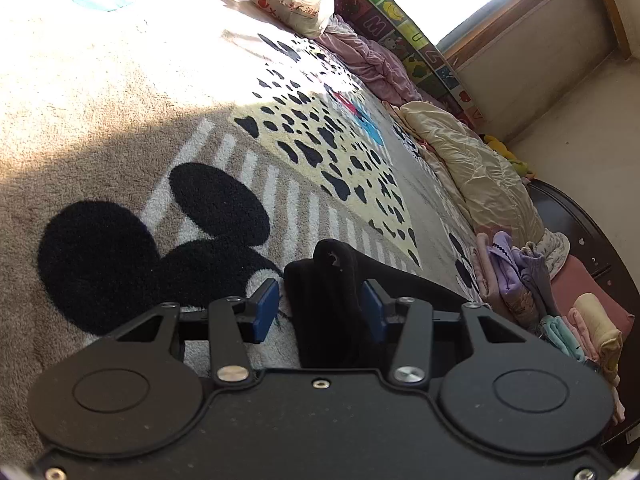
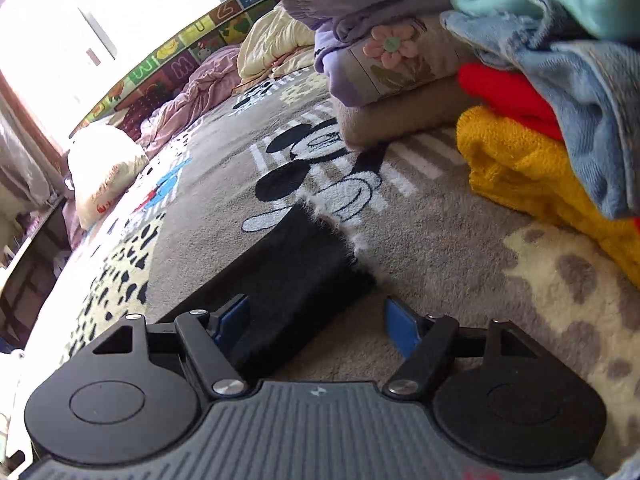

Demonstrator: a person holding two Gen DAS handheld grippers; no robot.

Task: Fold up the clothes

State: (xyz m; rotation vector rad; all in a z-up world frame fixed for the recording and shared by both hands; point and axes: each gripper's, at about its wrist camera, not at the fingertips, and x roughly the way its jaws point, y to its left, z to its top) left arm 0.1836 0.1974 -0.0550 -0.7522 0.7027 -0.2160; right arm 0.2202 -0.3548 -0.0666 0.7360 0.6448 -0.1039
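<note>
Left gripper (image 1: pixel 320 306): jaws apart, black garment (image 1: pixel 328 304) between the pads, the right pad touching or nearly so (grip unclear). Right gripper (image 2: pixel 316 324): jaws wide, garment's fringed end (image 2: pixel 296 272) lying loose on the blanket (image 2: pixel 440 240). Only the right view shows the clothes pile (image 2: pixel 540 120).

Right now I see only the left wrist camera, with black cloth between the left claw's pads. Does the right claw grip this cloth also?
Observer: No. The right claw is open; the black cloth just lies on the blanket.
Operator: What is near that claw?
Observer: A messy heap on its right: a yellow knit, a red piece, blue denim on top.
Operator: Any folded pile?
Observer: Yes, purple clothes stacked on a beige one, farther back.
</note>
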